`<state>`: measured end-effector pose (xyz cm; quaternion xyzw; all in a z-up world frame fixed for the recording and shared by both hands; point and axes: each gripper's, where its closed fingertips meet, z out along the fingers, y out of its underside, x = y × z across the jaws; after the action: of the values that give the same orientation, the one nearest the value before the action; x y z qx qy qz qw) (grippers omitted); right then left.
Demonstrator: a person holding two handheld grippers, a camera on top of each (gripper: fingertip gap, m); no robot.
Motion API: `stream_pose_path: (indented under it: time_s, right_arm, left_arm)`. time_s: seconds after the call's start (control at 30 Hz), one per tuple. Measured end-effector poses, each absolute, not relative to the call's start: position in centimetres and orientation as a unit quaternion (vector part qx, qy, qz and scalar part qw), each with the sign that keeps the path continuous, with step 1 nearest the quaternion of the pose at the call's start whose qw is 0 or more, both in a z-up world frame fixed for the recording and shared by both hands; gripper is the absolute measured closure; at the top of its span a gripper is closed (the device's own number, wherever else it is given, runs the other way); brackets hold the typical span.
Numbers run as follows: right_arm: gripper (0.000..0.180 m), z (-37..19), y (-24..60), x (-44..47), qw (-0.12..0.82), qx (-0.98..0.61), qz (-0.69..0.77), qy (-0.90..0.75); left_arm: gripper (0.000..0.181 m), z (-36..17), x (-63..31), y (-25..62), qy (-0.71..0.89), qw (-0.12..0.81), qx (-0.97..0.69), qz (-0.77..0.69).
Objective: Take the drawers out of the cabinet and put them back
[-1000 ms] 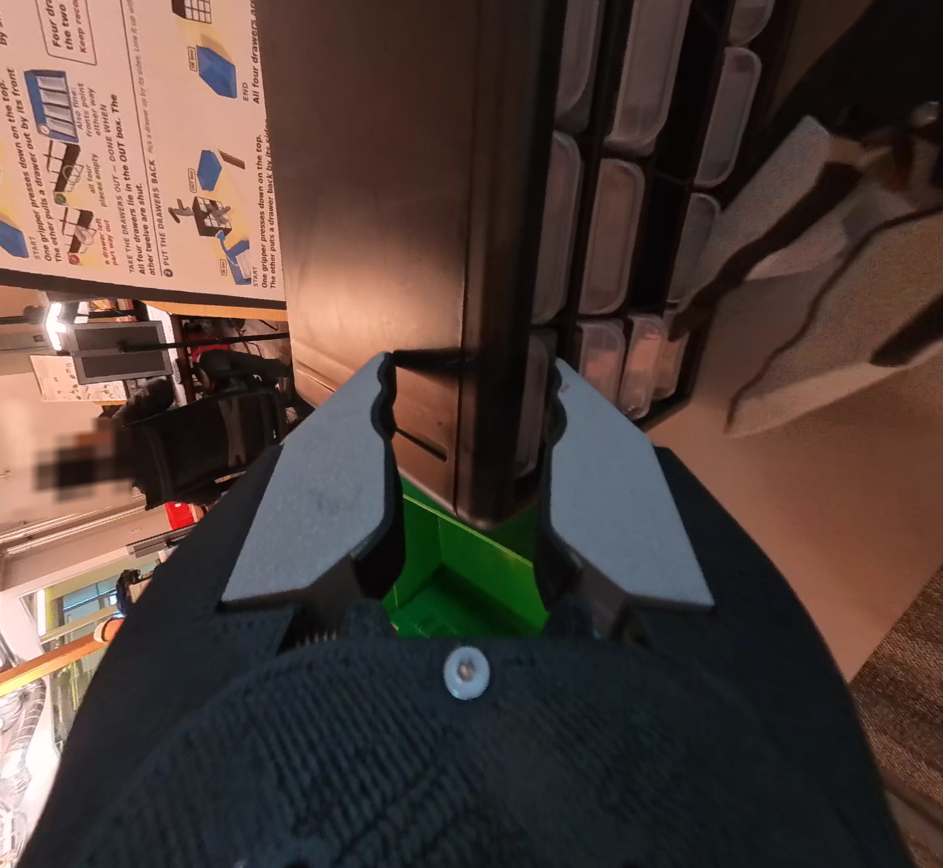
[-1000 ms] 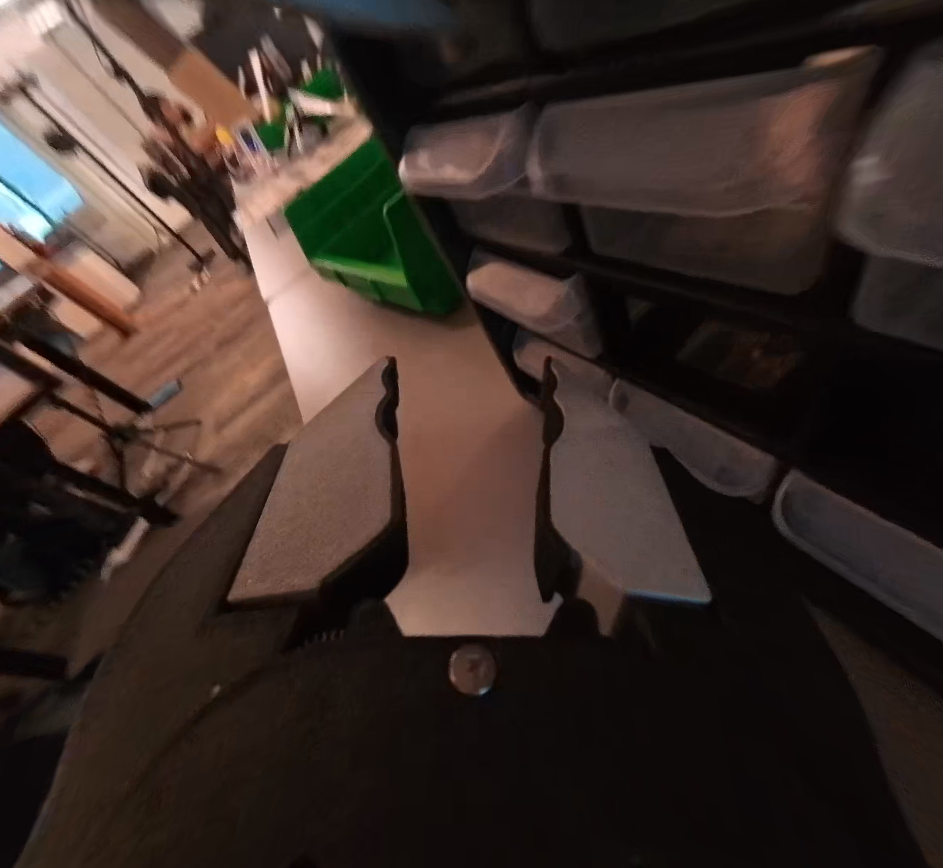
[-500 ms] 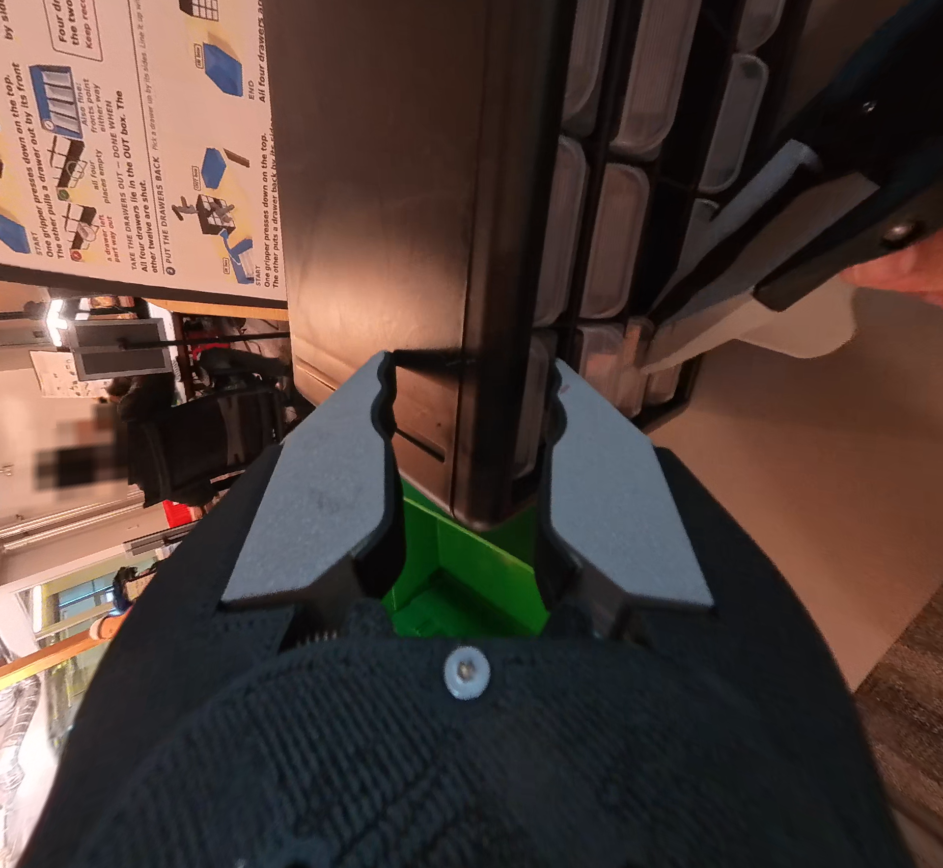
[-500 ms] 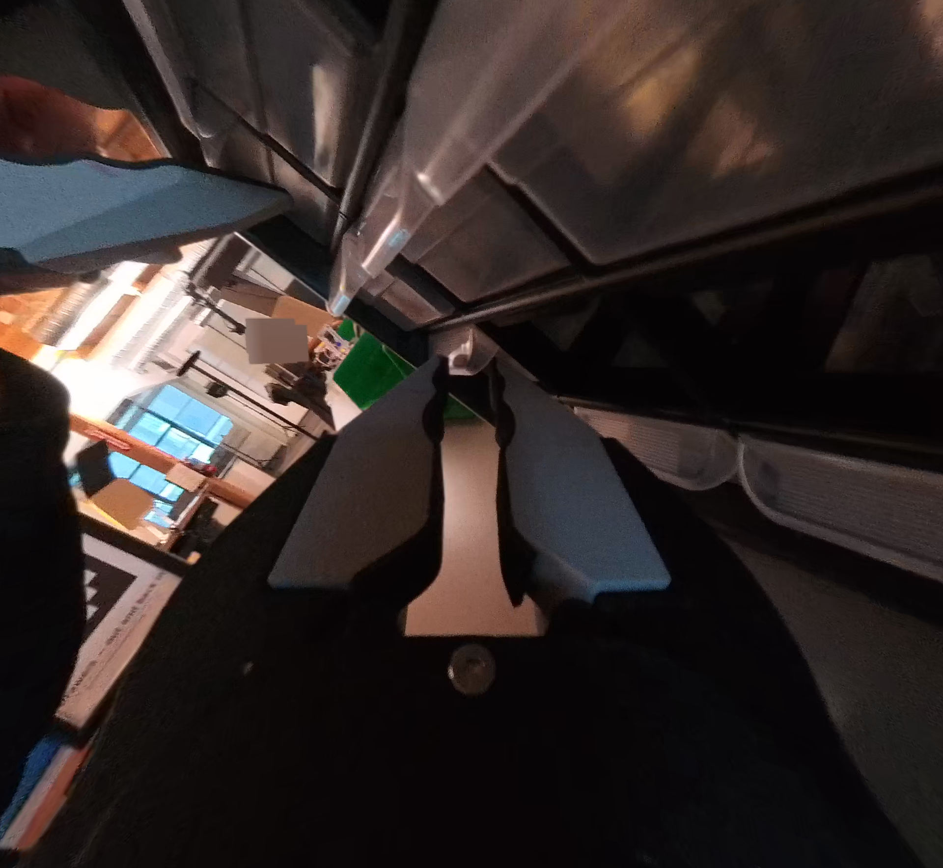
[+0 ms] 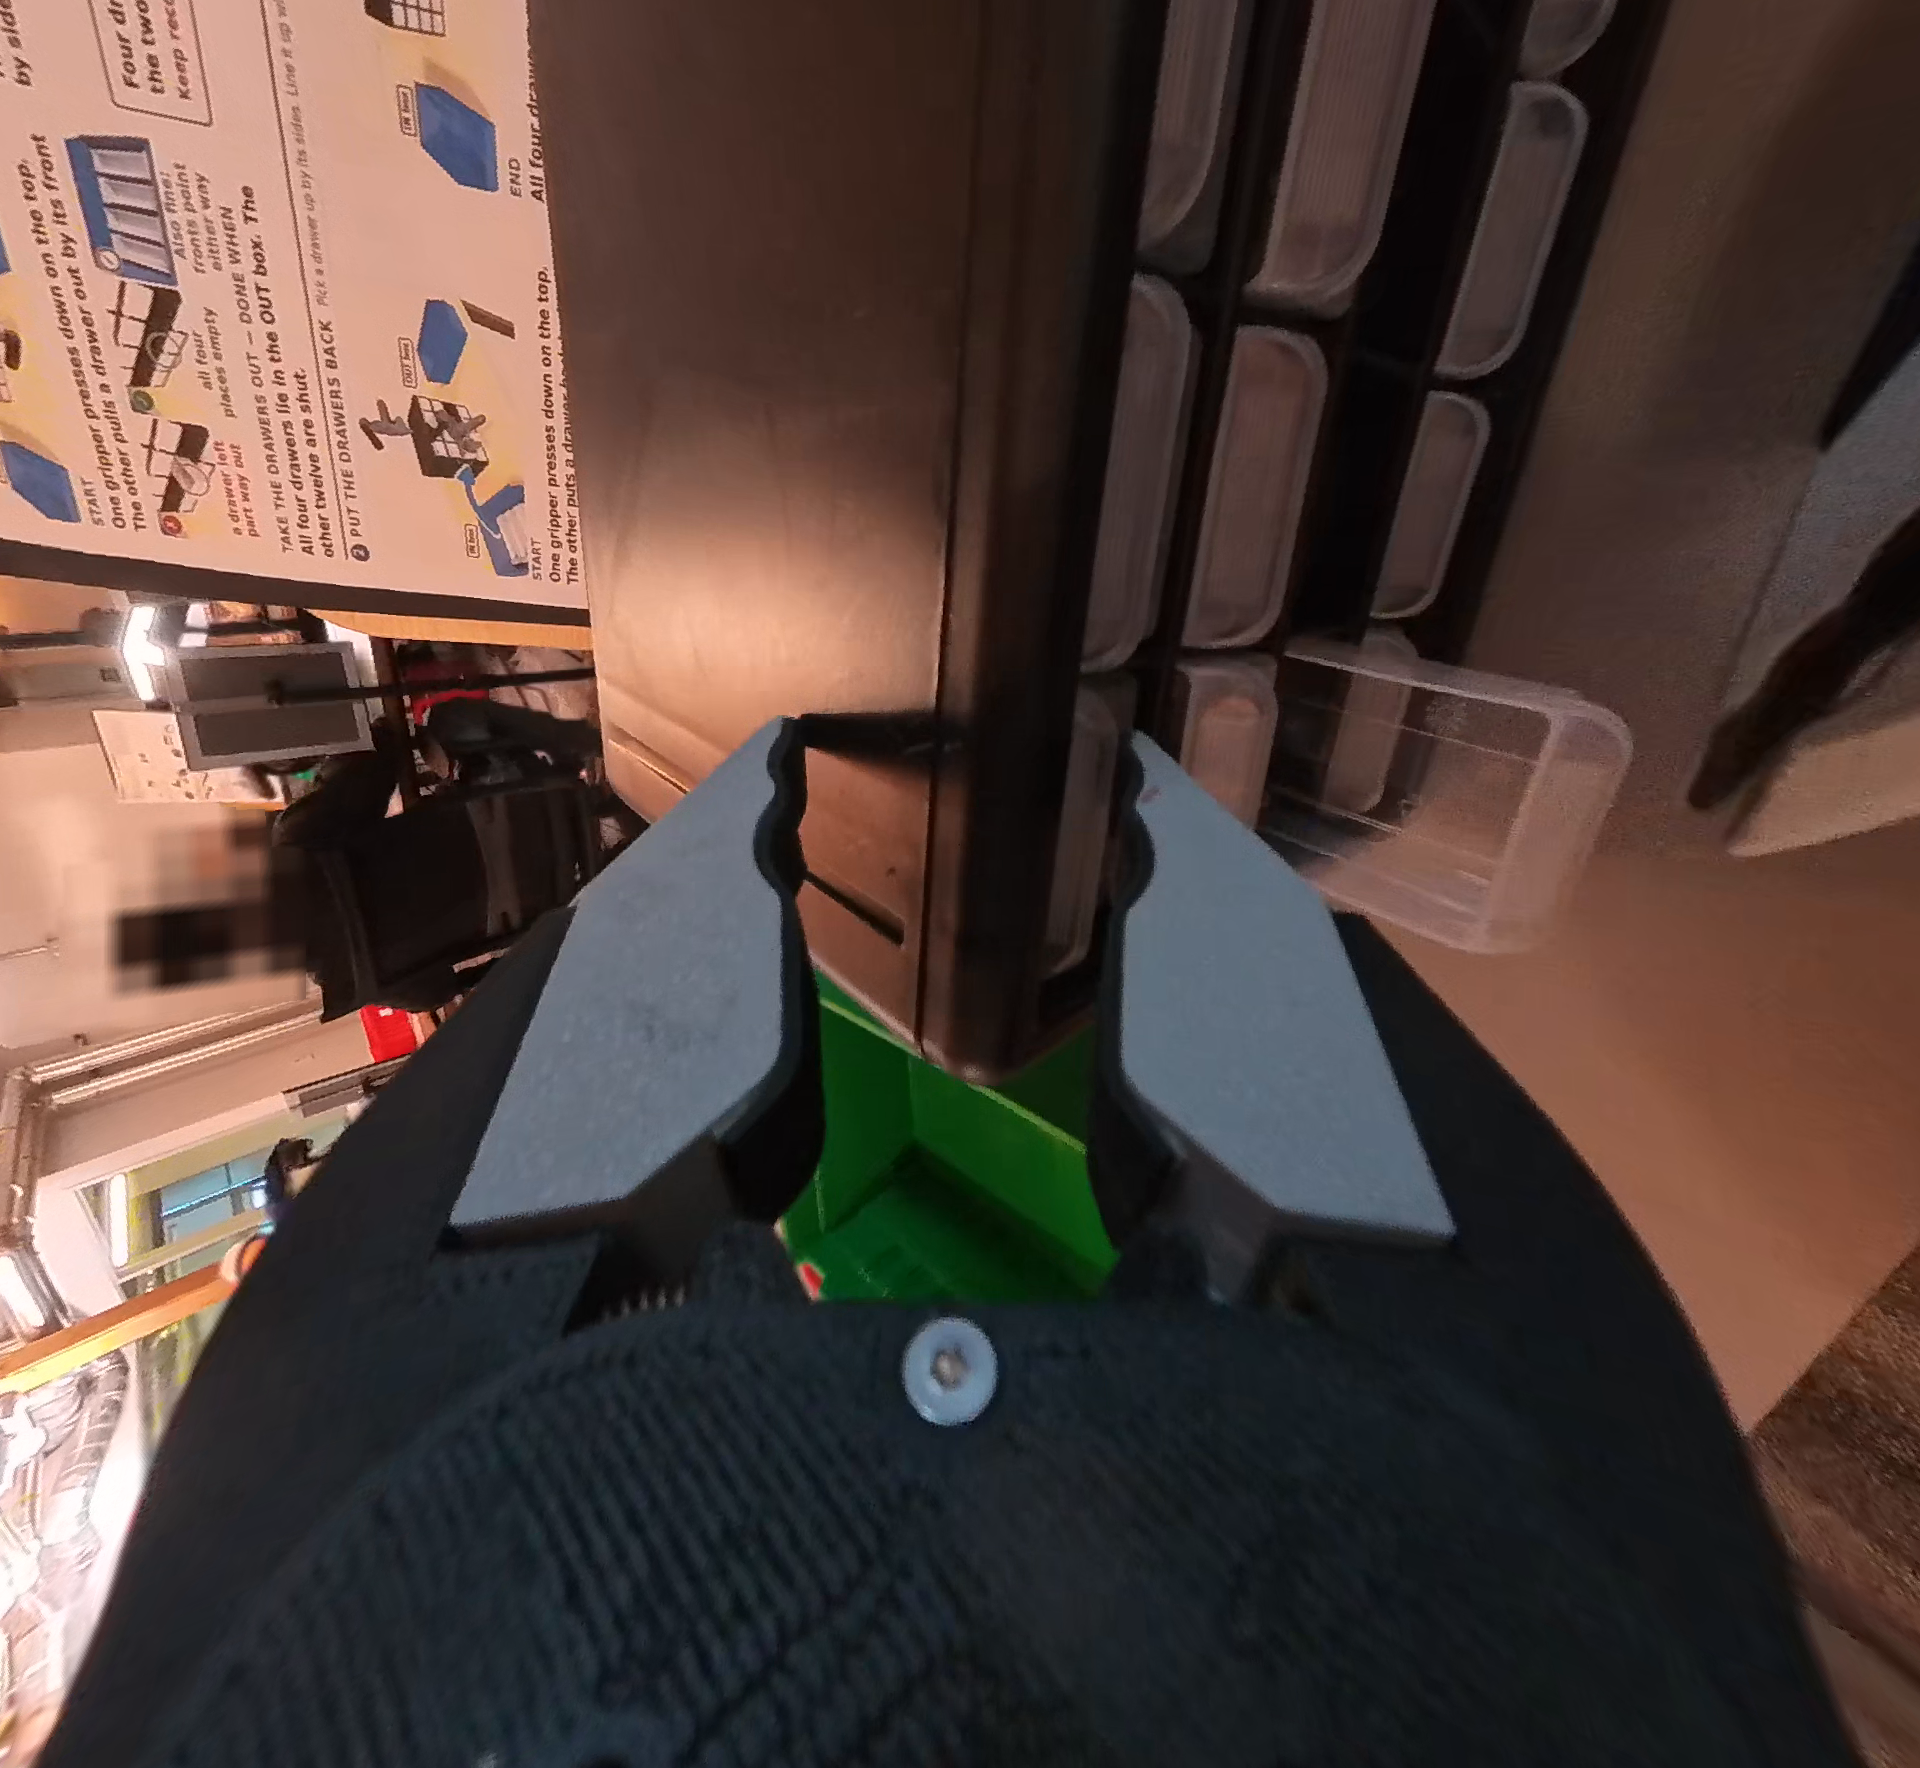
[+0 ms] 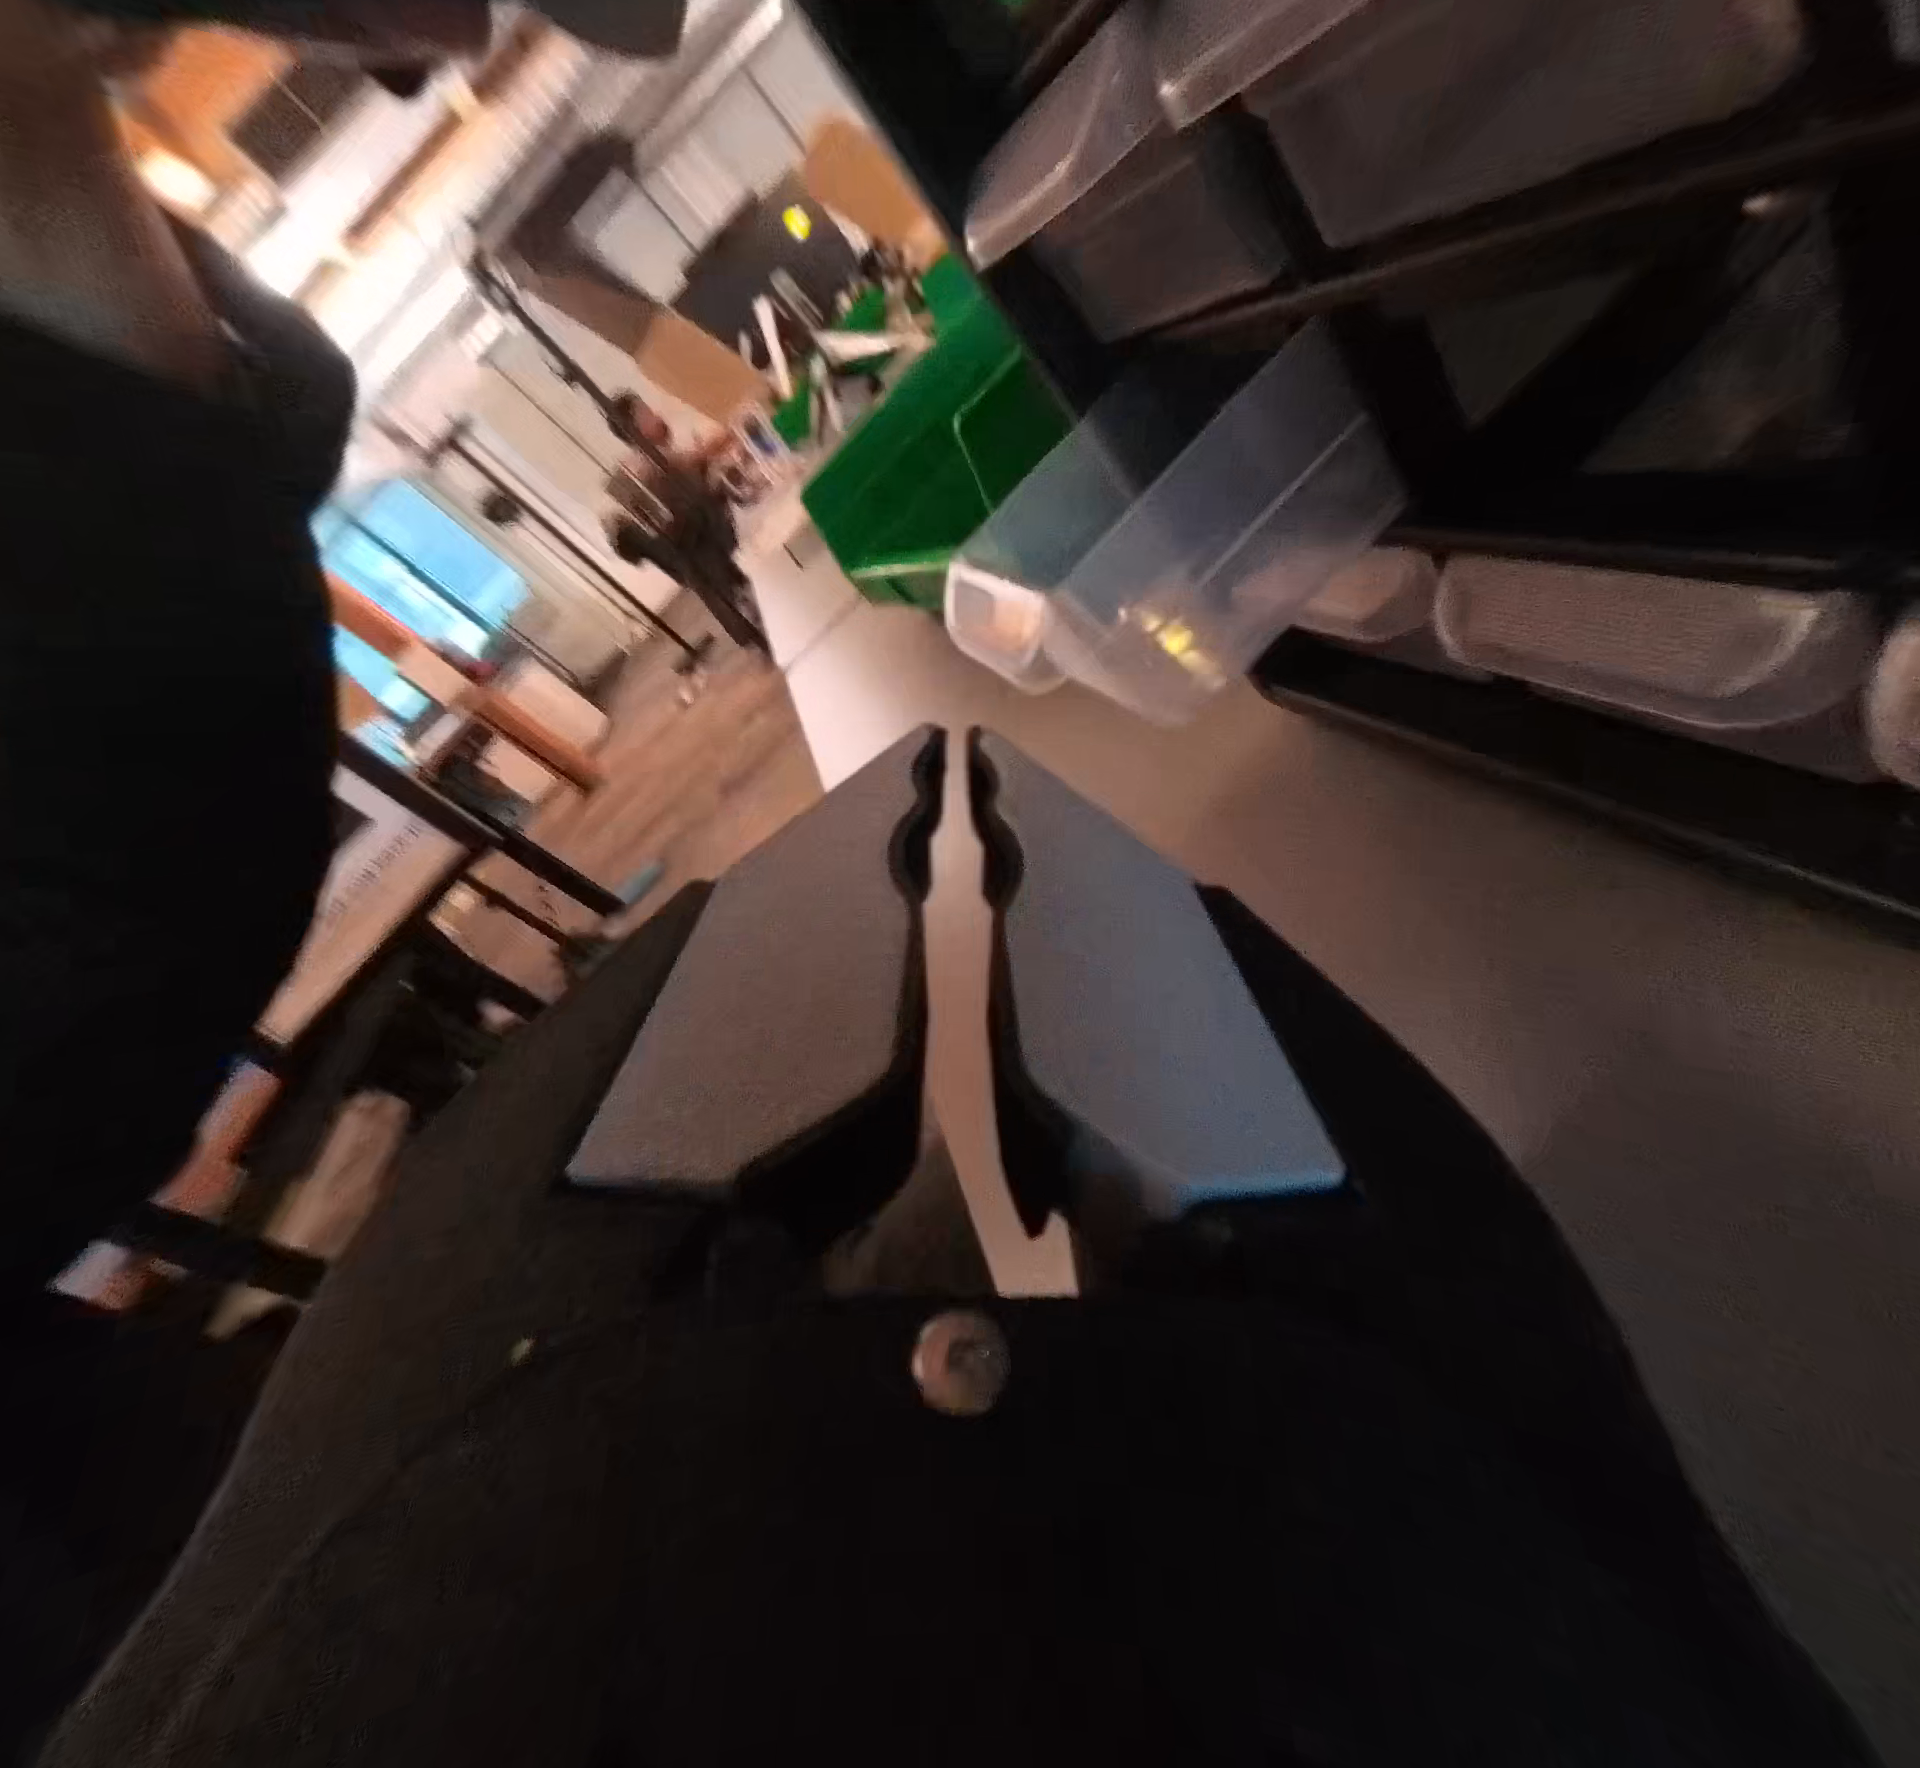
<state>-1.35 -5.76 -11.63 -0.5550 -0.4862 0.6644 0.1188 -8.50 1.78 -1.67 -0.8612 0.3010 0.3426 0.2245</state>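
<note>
Left gripper [image 5: 956,835], jaws spread, straddles the top front edge of the black cabinet [image 5: 790,284] and grasps nothing; it looks to be pressing the cabinet down. Right gripper [image 6: 956,752], fingers drawn almost together with a thin slit between them, holds nothing and hangs over the bare table [image 6: 1455,939], its tips pointing toward a clear drawer [image 6: 1164,565] that sticks part-way out of the cabinet's bottom row. The drawer lies just ahead of and slightly to the right of those tips, apart from them; the other drawers visible in that row sit flush. From the left wrist the same drawer [image 5: 1444,804] juts out to the right of the left gripper, near it but not touching.

Risks (judged, not seen): the drawer hangs half-supported, so a careless nudge could tip it or drop it onto the table; with the fingers this nearly shut, they would bump the drawer front rather than take its lip unless opened first. If the left gripper slackens, the cabinet may slide or tilt when the drawer is pulled. A green bin [image 6: 925,471] stands beyond the cabinet's far end.
</note>
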Motion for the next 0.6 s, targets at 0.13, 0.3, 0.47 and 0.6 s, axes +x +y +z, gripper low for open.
stream_pose_path:
  time_s: [0.13,0.3,0.47,0.6]
  right_arm:
    - [0.143,-10.9,-3.9,0.0,0.204,-0.547,0.591,-0.556]
    - [0.119,-9.7,-5.4,0.3,0.301,-0.444,0.454,-0.711]
    - [0.127,-9.3,-5.0,-2.3,0.397,-0.369,0.308,-0.782]
    - [0.145,-12.5,-3.5,-4.4,0.401,-0.325,0.159,-0.842]
  left_arm:
    - [0.123,-1.7,-8.5,1.8,0.297,0.237,-0.86,0.34]
    - [0.123,-1.7,-8.5,1.8,0.298,0.228,-0.861,0.343]
    - [0.123,-1.7,-8.5,1.7,0.297,0.217,-0.862,0.348]
    - [0.123,-1.7,-8.5,1.7,0.298,0.215,-0.862,0.349]
